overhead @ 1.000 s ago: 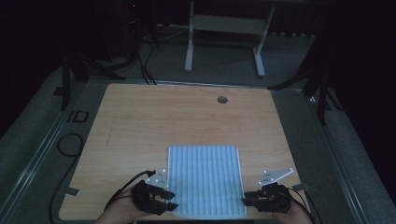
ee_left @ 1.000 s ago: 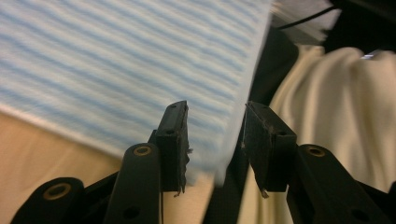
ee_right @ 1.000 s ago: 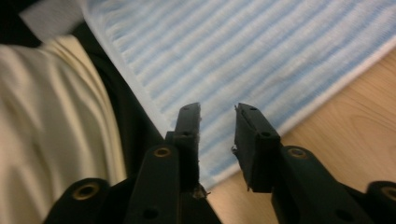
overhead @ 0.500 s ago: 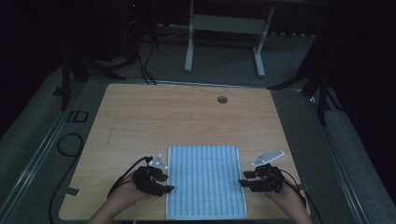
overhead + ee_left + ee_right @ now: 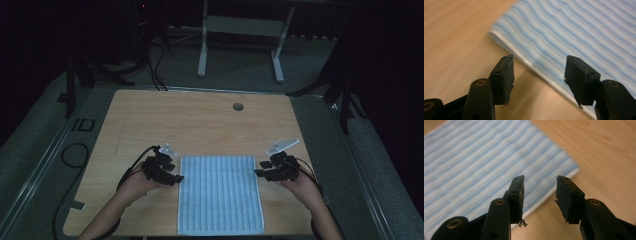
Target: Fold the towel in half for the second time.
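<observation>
Dim room, wooden desk [image 5: 200, 120]. Blue-white striped cloth [image 5: 220, 192] flat at desk's near edge, between both tools. Left hand-held gripper [image 5: 176, 177] just beside cloth's left edge near far corner, jaws just opening, nothing between. Right hand-held gripper [image 5: 257, 173] at right edge, jaws apart, just opening, empty. Small hole [image 5: 238, 106] beyond.

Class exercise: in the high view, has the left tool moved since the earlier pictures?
Yes. The left tool has travelled away from the table's near edge, up along the left side of the striped cloth, toward its far corner, its jaws opening with nothing between them.
</observation>
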{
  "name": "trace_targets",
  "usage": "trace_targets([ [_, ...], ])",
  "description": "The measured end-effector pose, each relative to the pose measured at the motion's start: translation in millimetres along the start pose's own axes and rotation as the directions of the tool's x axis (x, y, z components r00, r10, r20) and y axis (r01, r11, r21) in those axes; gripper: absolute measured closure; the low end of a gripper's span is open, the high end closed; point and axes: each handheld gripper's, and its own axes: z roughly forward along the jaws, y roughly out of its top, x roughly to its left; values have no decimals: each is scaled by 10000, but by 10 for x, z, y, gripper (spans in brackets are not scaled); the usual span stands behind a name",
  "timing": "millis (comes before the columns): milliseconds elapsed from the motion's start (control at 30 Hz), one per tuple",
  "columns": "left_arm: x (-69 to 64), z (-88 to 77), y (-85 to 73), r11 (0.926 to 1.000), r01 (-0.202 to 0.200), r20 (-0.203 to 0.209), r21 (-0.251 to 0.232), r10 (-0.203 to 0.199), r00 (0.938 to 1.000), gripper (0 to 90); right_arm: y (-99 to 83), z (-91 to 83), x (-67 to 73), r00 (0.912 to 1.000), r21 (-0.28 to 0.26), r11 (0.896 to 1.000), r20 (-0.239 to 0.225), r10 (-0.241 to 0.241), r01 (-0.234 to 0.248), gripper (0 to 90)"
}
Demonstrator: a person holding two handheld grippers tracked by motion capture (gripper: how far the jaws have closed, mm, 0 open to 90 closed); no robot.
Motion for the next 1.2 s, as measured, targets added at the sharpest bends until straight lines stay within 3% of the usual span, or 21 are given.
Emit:
trace_targets([
  [167,153,83,64,9997,233,-89,3,-233,9997,407,172,139,-236,9985,624,9977,488,233,-264,551],
  [333,347,183,165,9987,513,150,-31,-512,9986,406,303,297,-388,9974,1330,9906,681,236,-325,523],
  [467,392,244,278,9992,402,-63,88,-402,9992,406,380,432,-496,9971,1690,9839,597,481,-576,522],
  [667,437,397,397,9992,239,159,321,-244,9996,417,442,601,-590,9965,2191,9725,446,714,-795,516],
  [767,458,487,413,9982,244,-6,555,-244,9997,454,434,706,-630,9954,2448,9652,473,829,-920,528],
  [900,482,550,406,9960,228,-146,865,-216,9997,528,414,831,-638,9953,2940,9509,216,943,-965,589],
  [967,501,577,397,9952,307,-221,927,-288,9993,546,410,859,-625,9956,3024,9486,164,922,-929,600],
  [1033,498,602,386,9949,213,-2,985,-214,9998,614,424,884,-612,9959,3066,9480,-29,905,-852,675],
  [1133,477,607,390,9950,119,-124,993,-107,9999,692,438,891,-586,9966,3182,9450,-45,819,-762,726],
  [1167,472,610,392,9946,189,-37,1018,-186,9998,756,452,904,-558,9976,3255,9437,-130,673,-594,812],
  [1200,469,614,395,9943,213,27,1041,-217,9998,756,452,904,-558,9976,3255,9437,-130,673,-594,812],
])
